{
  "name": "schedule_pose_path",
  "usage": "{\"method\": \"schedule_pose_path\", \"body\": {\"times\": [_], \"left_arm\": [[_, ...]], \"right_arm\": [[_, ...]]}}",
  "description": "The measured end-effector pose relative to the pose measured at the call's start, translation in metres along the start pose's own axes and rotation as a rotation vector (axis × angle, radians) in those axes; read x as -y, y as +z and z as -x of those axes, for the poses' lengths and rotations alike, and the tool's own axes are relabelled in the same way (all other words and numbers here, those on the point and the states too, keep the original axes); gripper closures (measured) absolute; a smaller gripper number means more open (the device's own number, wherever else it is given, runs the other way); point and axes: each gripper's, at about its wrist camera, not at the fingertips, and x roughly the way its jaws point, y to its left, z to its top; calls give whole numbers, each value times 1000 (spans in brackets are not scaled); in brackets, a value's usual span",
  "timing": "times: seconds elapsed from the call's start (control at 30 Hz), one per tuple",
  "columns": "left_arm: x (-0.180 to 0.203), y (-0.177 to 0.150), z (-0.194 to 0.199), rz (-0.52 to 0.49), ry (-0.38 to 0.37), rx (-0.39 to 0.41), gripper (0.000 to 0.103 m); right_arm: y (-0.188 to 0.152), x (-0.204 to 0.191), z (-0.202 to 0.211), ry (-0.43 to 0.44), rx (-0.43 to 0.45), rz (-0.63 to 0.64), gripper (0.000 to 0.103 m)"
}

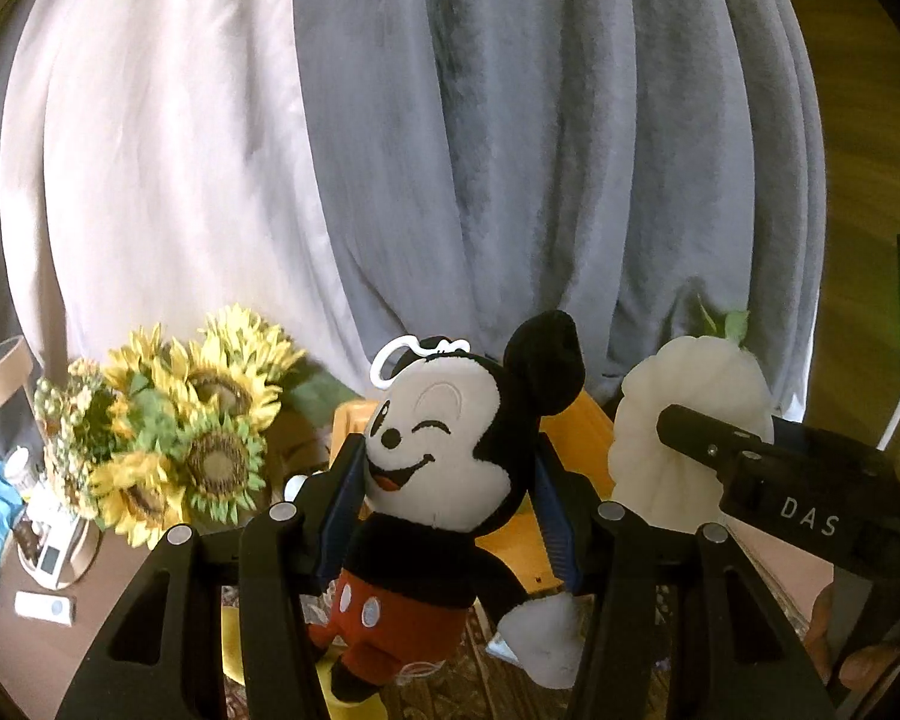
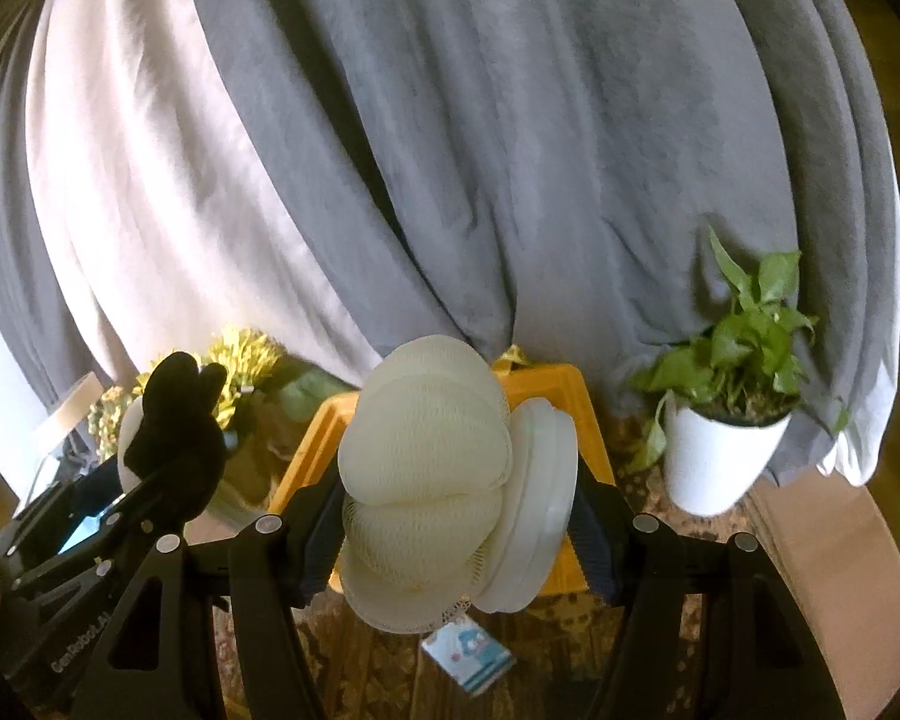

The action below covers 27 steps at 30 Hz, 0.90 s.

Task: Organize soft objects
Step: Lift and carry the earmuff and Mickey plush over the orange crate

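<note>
My left gripper is shut on a mouse plush toy with black ears, a white face and red shorts; its pads press both sides of the head. My right gripper is shut on a net bag of cream round sponges with a paper tag hanging below. Both are held in the air above a yellow crate. In the left wrist view the sponge bag shows at right, clamped by the other gripper's finger. In the right wrist view the plush appears from behind at left.
Grey and white curtains hang behind. A sunflower bouquet stands at left beside a round tray of small items. A potted green plant in a white pot stands at right, with a cardboard box beyond it. A patterned rug lies below.
</note>
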Motion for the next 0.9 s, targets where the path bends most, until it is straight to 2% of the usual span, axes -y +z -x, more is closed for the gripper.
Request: {"method": "schedule_pose_path", "body": {"times": [0.43,0.73,0.9], "left_arm": [[-11,31,-47,-5,23,-8,51],[-14,41,-97,-10,13,-80,51],[-17,43,-131,-21,0,-135,51]], "right_arm": [[33,0,-46,-10,-5,50,37],[45,9,-99,-3,-110,49,37],[45,14,-130,-35,-162,67,37]]}}
